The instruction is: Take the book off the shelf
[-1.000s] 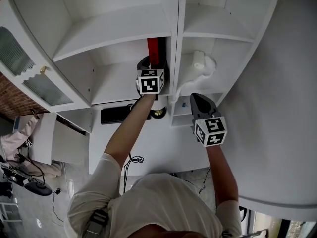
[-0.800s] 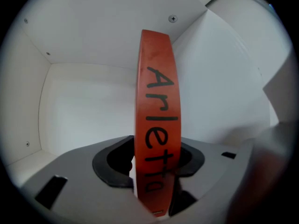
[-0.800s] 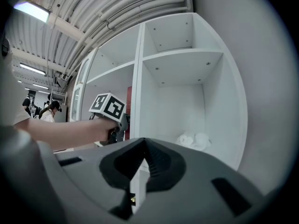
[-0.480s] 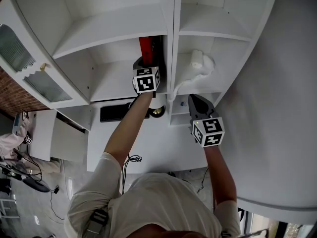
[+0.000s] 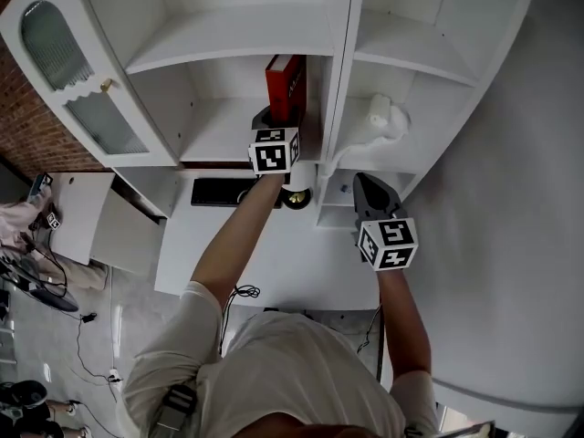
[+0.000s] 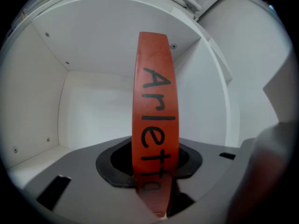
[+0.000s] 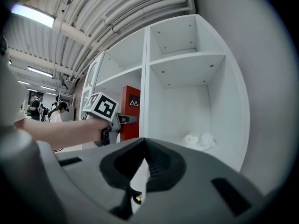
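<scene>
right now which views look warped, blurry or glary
left gripper view: fisheye bows the spine of the red book, lower right corner is grey blur; right gripper view: ceiling lamp glares top left, shelf edges curve; head view: sharp

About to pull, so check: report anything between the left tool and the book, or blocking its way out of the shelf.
Nothing visible does. The left tool has its jaws closing with the red book between them by its spine. The compartment is open at the front, and the right tool hangs lower, outside it.
</scene>
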`<state>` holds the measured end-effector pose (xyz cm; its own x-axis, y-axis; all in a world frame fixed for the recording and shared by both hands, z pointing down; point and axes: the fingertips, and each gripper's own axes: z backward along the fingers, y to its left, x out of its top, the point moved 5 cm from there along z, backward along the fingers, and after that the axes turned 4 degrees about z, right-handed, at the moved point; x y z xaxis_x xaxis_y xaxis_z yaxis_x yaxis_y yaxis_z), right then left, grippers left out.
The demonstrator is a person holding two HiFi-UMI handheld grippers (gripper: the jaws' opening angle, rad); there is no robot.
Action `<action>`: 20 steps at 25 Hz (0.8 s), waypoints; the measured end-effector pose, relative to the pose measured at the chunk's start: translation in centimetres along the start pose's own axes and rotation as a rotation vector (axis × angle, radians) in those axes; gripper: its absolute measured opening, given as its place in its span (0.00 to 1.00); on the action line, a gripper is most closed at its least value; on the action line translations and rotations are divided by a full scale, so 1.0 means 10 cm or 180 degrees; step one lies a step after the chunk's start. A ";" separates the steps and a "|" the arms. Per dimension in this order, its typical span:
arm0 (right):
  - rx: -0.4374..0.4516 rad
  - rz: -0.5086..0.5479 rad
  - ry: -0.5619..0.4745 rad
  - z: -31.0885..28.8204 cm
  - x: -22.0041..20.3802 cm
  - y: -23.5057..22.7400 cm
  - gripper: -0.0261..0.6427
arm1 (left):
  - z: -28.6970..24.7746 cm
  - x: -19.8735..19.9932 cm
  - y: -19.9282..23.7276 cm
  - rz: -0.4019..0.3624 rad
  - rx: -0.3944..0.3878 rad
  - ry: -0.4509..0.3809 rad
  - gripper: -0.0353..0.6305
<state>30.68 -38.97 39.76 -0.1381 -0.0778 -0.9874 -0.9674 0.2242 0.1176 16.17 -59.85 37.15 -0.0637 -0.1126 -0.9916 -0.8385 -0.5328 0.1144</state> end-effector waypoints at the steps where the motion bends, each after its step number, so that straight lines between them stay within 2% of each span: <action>1: 0.0034 0.0001 -0.0005 0.00 0.00 0.02 0.04 | 0.07 0.01 0.00 0.0004 0.0008 -0.0014 0.27; 12: 0.0491 0.0077 -0.0068 0.03 -0.01 0.45 0.04 | 0.99 0.01 0.06 -0.0024 0.0129 -0.0225 0.27; 20: 0.0790 0.0145 -0.0111 -0.04 -0.07 0.80 0.04 | 1.72 -0.01 0.26 0.0009 0.0380 -0.0325 0.27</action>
<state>22.99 -37.53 41.41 -0.1689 -0.0295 -0.9852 -0.8780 0.4587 0.1368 4.67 -46.84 36.52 -0.1157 -0.0248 -0.9930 -0.8962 -0.4284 0.1151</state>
